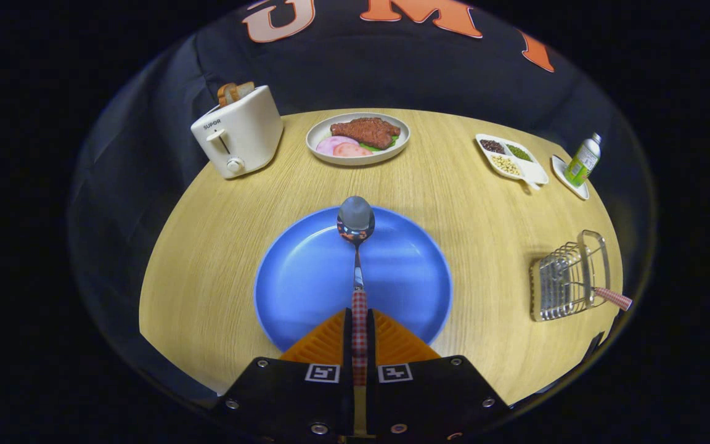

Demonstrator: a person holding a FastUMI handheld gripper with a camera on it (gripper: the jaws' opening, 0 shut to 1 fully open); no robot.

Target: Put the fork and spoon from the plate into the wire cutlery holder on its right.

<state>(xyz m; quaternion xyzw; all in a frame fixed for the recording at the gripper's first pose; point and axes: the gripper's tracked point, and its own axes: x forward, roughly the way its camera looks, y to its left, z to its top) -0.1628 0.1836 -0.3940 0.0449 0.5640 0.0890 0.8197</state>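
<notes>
From over the gripper (359,333), the two orange fingers (327,342) are closed tight on the checked handle of the spoon (355,246), which runs straight out ahead of them with its bowl over the far rim of the blue plate (293,277). I cannot tell whether the spoon hangs just above the plate or rests on it. The plate lies bare on the wooden table (207,246). Well to the right of the plate stands the wire holder (567,280), and a second checked handle, the fork (612,298) by my guess, pokes out of the holder's right side. Beyond the plate sit a dish of meat (358,137), a toaster (238,131) off to the plate's far left, and a divided tray (511,158) and a green bottle (583,161) to its far right. So the fork's part looks done and the spoon's carry is the step in hand. The next move calls for lifting clear of the plate, swinging right to the holder, and tipping the spoon so it drops between the wires rather than catching on the top rail or knocking the fork.
</notes>
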